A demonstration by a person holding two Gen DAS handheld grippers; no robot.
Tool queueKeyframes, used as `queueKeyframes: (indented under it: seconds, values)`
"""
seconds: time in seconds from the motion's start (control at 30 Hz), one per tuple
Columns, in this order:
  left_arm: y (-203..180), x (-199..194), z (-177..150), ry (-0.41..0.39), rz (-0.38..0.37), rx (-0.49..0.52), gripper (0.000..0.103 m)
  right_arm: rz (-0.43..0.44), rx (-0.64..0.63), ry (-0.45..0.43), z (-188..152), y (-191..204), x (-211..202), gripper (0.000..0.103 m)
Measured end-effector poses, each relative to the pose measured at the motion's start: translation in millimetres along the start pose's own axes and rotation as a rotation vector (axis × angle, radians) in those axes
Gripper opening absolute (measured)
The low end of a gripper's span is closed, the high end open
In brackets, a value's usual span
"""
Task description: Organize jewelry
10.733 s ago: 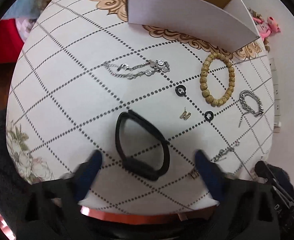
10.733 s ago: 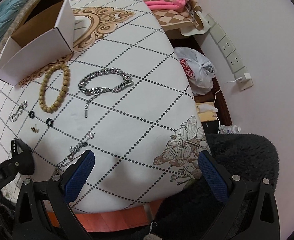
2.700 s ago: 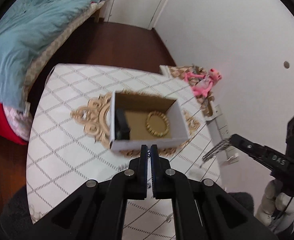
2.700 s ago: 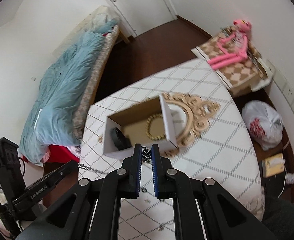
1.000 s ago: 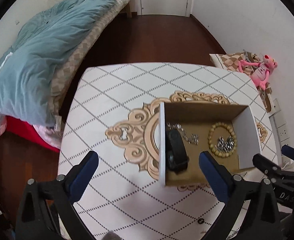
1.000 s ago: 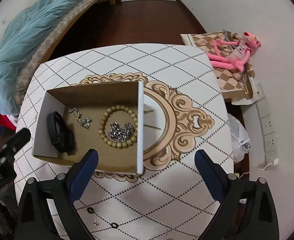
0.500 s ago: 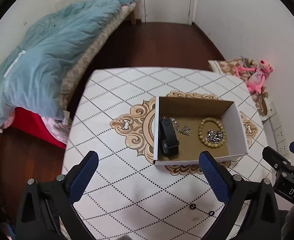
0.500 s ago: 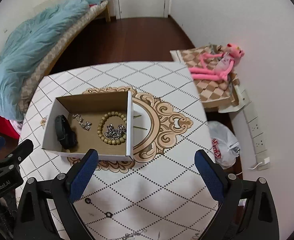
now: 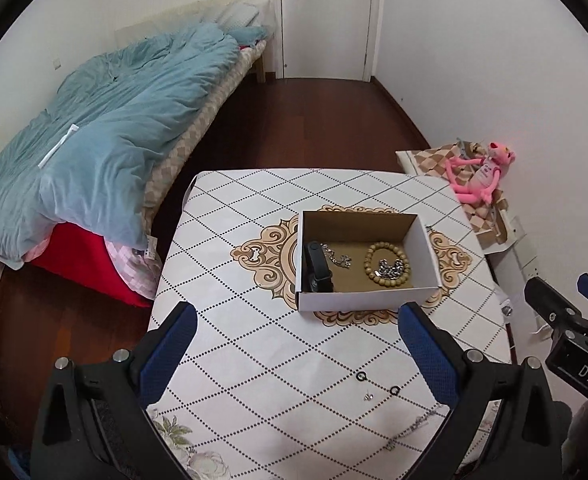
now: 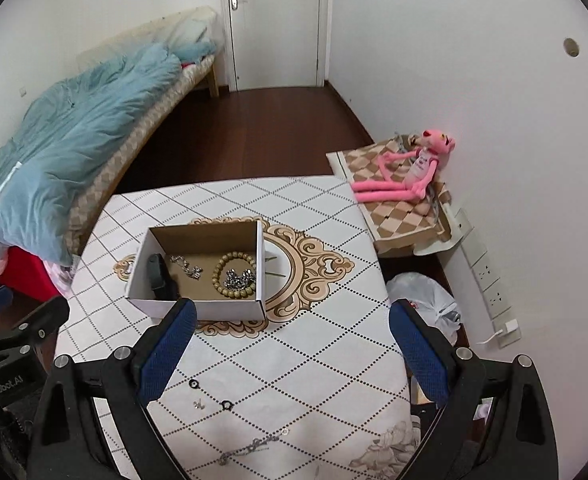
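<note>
Both grippers hang high above the counter (image 9: pixel 254 364), fingers spread wide and holding nothing. The left gripper (image 9: pixel 294 354) has its blue fingers (image 9: pixel 166 352) framing the near half of the counter; the right gripper (image 10: pixel 290 350) sits beside it, a little to the right, its fingers (image 10: pixel 168 350) parted just as far.

Closest in, near the counter's front edge, a thin silver chain (image 10: pixel 250 448) lies loose. Just past it sit two small black rings (image 9: pixel 361 377) with a tiny charm (image 9: pixel 369 397) between them. In both views these bits lie low in the gap between the fingers, well below them and untouched.

Farther on, at the middle of the counter, stands the open box (image 9: pixel 358 304), white outside and brown within. Inside, a black band (image 9: pixel 318 268) leans against the left wall, a silver bracelet (image 9: pixel 336 258) lies next to it, and a bead bracelet (image 9: pixel 388 266) rings a heap of silver chain links (image 9: pixel 392 269) on the right.

Beyond the counter, a pink plush (image 10: pixel 406 172) lies on a checkered stand by the right wall, a bed (image 9: pixel 106 136) with a blue quilt runs along the left, and a white door (image 10: pixel 274 20) closes the far end.
</note>
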State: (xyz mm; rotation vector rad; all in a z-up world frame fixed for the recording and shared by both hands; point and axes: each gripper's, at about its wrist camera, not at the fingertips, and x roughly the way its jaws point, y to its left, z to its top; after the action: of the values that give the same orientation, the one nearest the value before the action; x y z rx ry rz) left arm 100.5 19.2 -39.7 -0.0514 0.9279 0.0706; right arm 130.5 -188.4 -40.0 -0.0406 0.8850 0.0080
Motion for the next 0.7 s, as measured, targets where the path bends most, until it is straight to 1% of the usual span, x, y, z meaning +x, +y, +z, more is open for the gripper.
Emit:
queueKeyframes:
  seconds: [0.13,0.27,0.33,0.4,0.43,0.5,0.53,0.57,0.6,0.63,0.7]
  values:
    - [1,-13,-4,-0.015,0.003,0.001,0.103,0.019,0.017,-0.025,-3,-5,-20,0.098]
    - [2,-14,-11,-0.012,0.033,-0.015,0.103,0.031,0.040,0.002,-13,-12,-20,0.098]
    - [1,-9,-19,-0.005,0.047,-0.012,0.103,0.032,0.051,0.055,-27,-17,-6,0.098]
    - [-1,2,-31,0.013,0.071,-0.002,0.103,0.047,0.069,0.128,-46,-21,15,0.098]
    - [-1,9,-39,0.024,0.089,0.004,0.103,0.065,0.080,0.166,-57,-23,25,0.098]
    - [-1,25,-53,0.059,0.124,0.016,0.103,0.062,0.095,0.242,-82,-26,47,0.098]
    - [-1,34,-61,0.077,0.145,0.021,0.103,0.077,0.113,0.288,-98,-27,60,0.097]
    - [0,41,-68,0.094,0.157,0.024,0.103,0.088,0.126,0.313,-108,-27,67,0.095]
    - [2,49,-76,0.122,0.167,0.027,0.103,0.097,0.144,0.361,-125,-27,79,0.088]
    - [4,57,-84,0.147,0.176,0.029,0.103,0.102,0.152,0.387,-134,-26,85,0.080]
    - [9,69,-99,0.193,0.195,0.026,0.103,0.139,0.183,0.435,-157,-22,95,0.075]
